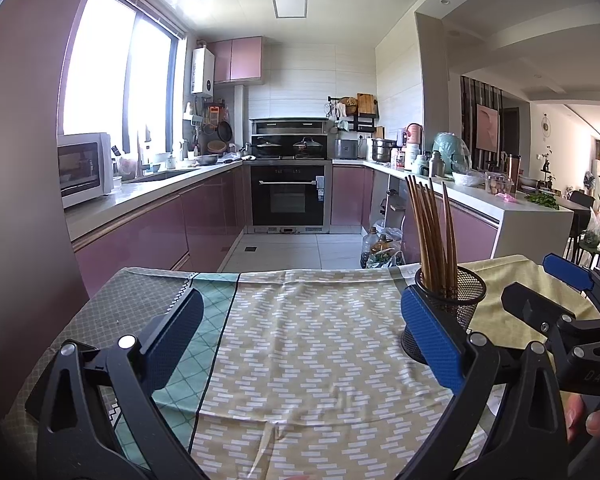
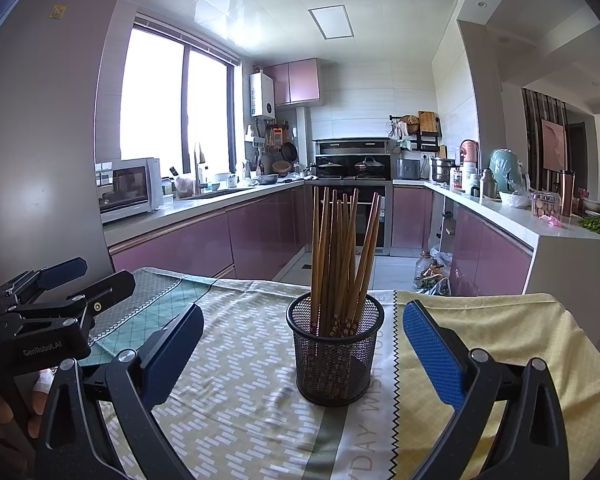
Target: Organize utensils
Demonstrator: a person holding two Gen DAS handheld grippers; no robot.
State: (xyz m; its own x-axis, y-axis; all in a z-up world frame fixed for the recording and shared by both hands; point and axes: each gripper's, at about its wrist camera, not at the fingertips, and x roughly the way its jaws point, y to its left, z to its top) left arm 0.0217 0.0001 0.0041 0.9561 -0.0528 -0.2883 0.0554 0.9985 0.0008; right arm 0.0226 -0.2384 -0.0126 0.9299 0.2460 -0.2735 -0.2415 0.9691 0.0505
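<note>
Item: wooden chopsticks (image 2: 342,256), bundled upright in black mesh holder (image 2: 335,354) at your right gripper's (image 2: 303,354) twelve o'clock, so already sorted. Both grippers spread, empty; left gripper (image 1: 302,340) over bare tablecloth (image 1: 300,320).

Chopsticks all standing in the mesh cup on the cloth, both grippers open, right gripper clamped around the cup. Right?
Not quite. The right gripper is open with the mesh cup between its fingers, apart from both, as the right wrist view shows. The chopsticks do stand in the cup on the cloth, and the left gripper is open.
</note>
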